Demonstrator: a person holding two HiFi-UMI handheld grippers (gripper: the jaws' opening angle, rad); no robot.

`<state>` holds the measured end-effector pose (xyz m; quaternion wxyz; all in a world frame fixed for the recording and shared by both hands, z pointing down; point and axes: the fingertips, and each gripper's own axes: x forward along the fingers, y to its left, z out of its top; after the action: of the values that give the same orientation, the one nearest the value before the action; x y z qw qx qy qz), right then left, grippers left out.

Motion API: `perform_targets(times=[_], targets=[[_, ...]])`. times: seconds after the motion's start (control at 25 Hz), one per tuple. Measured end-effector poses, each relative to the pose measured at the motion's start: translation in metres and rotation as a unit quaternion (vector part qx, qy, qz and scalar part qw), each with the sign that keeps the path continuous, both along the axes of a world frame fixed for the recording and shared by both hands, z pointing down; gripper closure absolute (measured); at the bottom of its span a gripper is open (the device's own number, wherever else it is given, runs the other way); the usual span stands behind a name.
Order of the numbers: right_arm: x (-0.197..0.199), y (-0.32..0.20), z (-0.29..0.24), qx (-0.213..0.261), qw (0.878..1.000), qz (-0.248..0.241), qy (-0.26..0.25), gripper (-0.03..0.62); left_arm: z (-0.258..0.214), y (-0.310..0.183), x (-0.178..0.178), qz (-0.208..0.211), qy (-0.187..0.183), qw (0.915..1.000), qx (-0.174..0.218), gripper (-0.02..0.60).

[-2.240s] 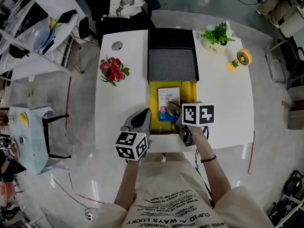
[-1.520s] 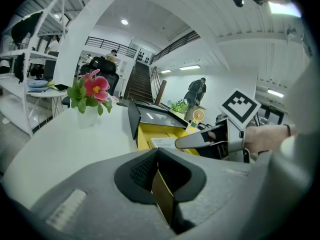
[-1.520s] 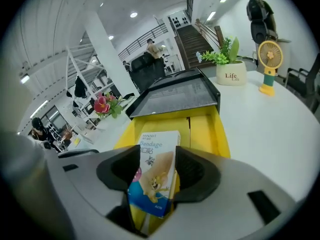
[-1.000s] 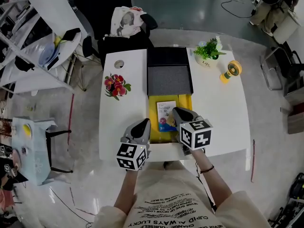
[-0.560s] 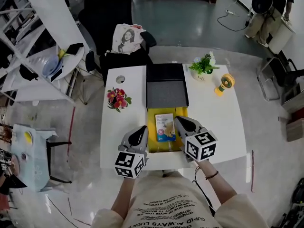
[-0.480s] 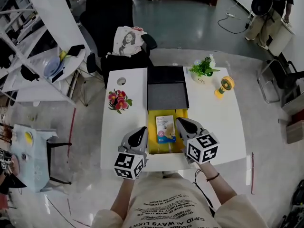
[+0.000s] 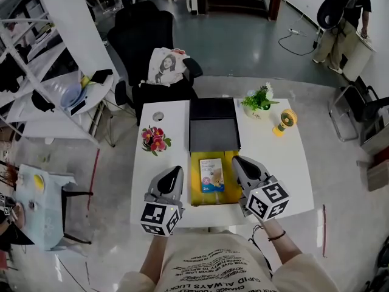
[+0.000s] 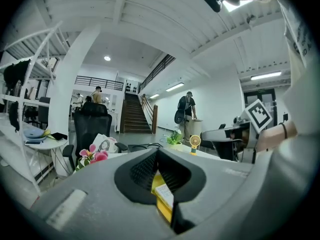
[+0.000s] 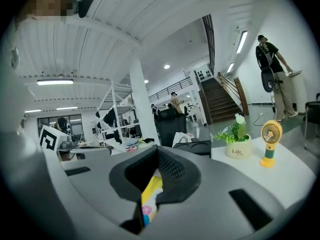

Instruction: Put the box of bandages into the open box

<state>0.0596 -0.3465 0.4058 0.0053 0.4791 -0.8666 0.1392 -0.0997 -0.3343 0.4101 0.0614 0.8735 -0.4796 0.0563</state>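
The right gripper (image 7: 239,162), which was reaching down at the bandage box (image 7: 212,174) two seconds ago, is now pulling back toward the person with its jaws closed on nothing. The left gripper (image 7: 173,173) is also hanging back, its jaws together and empty. The bandage box is lying flat inside the yellow box (image 7: 199,194) with nothing touching it, so the task is looking done. The two grippers are flanking the yellow box, raised above the front of the table (image 7: 273,157). The yellow box is sitting close to the table's front edge, its far side meeting the black lid (image 7: 214,132). Bare tabletop is lying open on both sides of it. The flowers (image 7: 155,140) are standing well off to the left, and the plant (image 7: 258,99) and fan (image 7: 282,120) are keeping to the far right corner, so both grippers are finding free room to withdraw.
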Motion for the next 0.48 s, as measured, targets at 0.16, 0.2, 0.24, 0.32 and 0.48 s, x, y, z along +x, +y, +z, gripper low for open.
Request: perform_targets(times=[0.16, 0.2, 0.24, 0.32, 0.48], targets=[[0.007, 0.001, -0.015, 0.019, 1.0, 0.005, -0.009, 0.589, -0.015, -0.001, -0.006, -0.009, 0.005, 0.9998, 0.02, 0.56], [0.008, 0.001, -0.019, 0.024, 1.0, 0.007, -0.012, 0.589, -0.019, -0.001, -0.007, -0.012, 0.005, 0.9996, 0.024, 0.56], [0.01, 0.002, -0.022, 0.028, 0.999, 0.009, -0.015, 0.589, -0.022, -0.001, -0.009, -0.014, 0.006, 0.9995, 0.028, 0.56], [0.013, 0.001, -0.027, 0.034, 0.999, 0.012, -0.019, 0.589, -0.027, -0.001, -0.01, -0.018, 0.009, 0.9992, 0.035, 0.56], [0.015, 0.002, -0.031, 0.039, 0.999, 0.014, -0.024, 0.589, -0.032, 0.001, -0.013, -0.02, 0.012, 0.9989, 0.04, 0.56]])
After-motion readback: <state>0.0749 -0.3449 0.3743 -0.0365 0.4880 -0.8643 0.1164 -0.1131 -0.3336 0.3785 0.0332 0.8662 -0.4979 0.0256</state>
